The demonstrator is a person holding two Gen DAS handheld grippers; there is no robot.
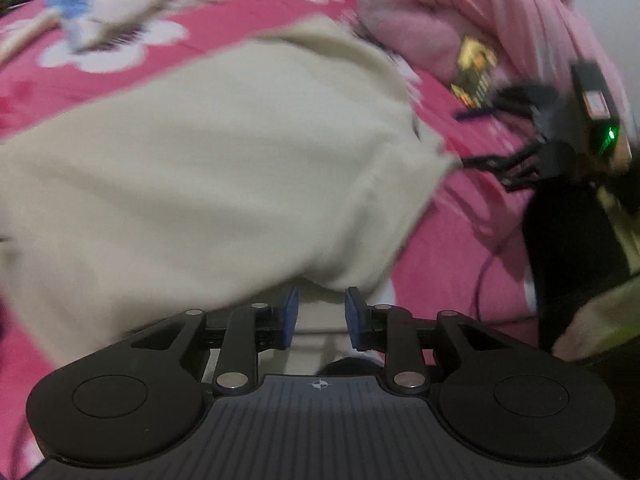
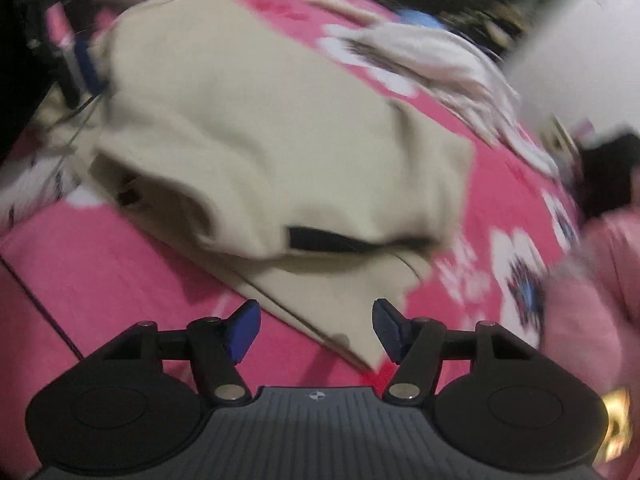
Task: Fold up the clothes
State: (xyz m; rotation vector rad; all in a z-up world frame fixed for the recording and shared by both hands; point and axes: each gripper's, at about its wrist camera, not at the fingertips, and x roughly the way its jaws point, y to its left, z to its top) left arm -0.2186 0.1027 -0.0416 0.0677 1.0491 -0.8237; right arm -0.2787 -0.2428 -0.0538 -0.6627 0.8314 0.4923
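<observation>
A cream garment (image 1: pixel 208 168) lies folded over on a pink bedspread with white flowers (image 1: pixel 460 248). In the left wrist view my left gripper (image 1: pixel 322 318) hangs at the garment's near edge. Its blue pads stand a little apart, with cream cloth showing in the gap but not pinched. My right gripper (image 1: pixel 474 138) is at the garment's right-hand corner, fingers spread. In the right wrist view the right gripper (image 2: pixel 316 330) is open over a flat corner of the cream garment (image 2: pixel 256 120), touching nothing. The left gripper's blue pad (image 2: pixel 86 64) shows at the garment's far left edge.
A pink blanket (image 1: pixel 472 12) is heaped at the back right. A white and blue fringed cloth (image 1: pixel 120 4) lies beyond the garment. A small yellow packet (image 1: pixel 474 70) rests by the blanket. A thin cable (image 1: pixel 480 276) runs across the bedspread. A person's dark sleeve (image 1: pixel 568 248) is at the right.
</observation>
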